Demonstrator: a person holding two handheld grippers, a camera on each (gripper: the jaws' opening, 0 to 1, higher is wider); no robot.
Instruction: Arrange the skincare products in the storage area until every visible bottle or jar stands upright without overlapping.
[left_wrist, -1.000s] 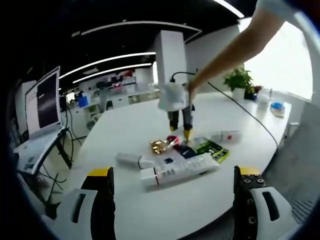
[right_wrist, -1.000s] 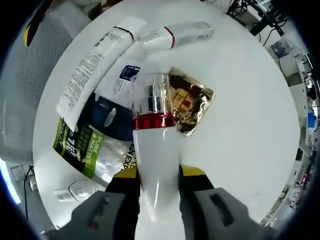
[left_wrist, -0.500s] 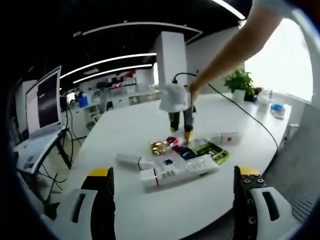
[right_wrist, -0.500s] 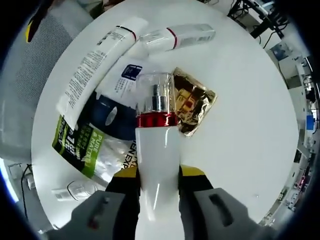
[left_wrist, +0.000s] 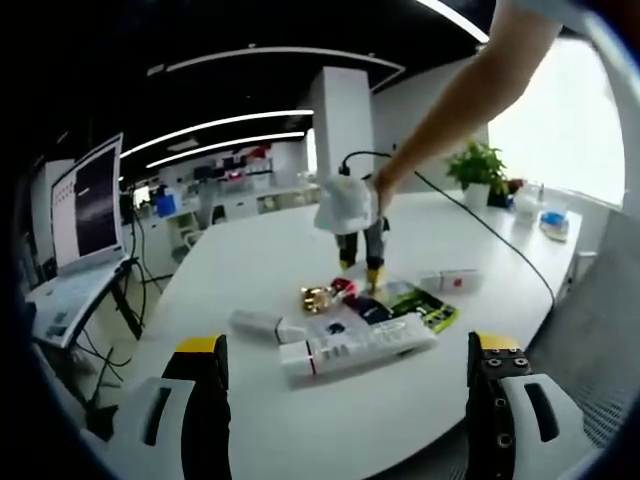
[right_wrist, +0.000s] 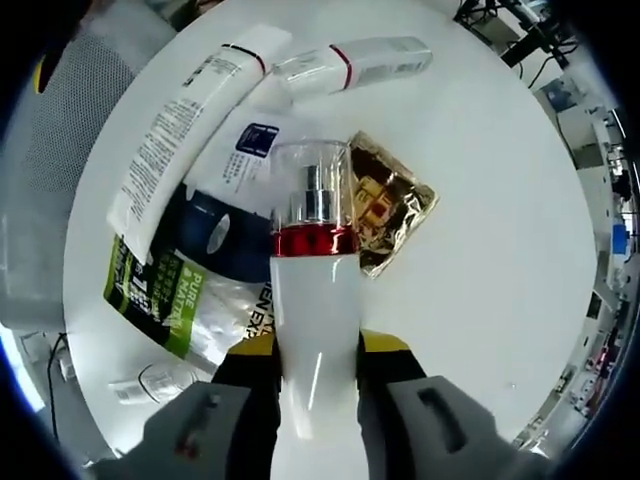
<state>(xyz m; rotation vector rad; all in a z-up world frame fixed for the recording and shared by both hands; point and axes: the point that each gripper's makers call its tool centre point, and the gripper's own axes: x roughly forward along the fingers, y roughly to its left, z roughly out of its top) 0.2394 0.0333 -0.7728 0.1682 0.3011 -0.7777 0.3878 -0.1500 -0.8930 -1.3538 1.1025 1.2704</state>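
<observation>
Your right gripper (right_wrist: 318, 350) is clamped on a white pump bottle (right_wrist: 316, 330) with a red collar and a clear cap, holding it above the white table (right_wrist: 500, 200) with the cap end pointing down at the pile of products. In the right gripper view, just past the cap lies a crinkled gold sachet (right_wrist: 390, 215), and beside it a dark blue sachet (right_wrist: 215, 235) overlaps a green and white packet (right_wrist: 160, 295). A long white tube (right_wrist: 180, 135) with printed text lies flat along the far side of the heap, next to a shorter white tube with a red band (right_wrist: 350, 65), and a small white tube (right_wrist: 150, 380) lies apart near the table's edge. In the left gripper view you see the same cluster (left_wrist: 370, 315) on the table from the side, with the right gripper (left_wrist: 358, 268) hanging over it from your outstretched arm (left_wrist: 460, 100), a cable trailing behind. Your left gripper (left_wrist: 345, 400) is held back from the pile with its jaws wide apart and nothing between them. A laptop (left_wrist: 85, 215) stands off to one side and a potted plant (left_wrist: 478, 165) sits at the table's far end.
</observation>
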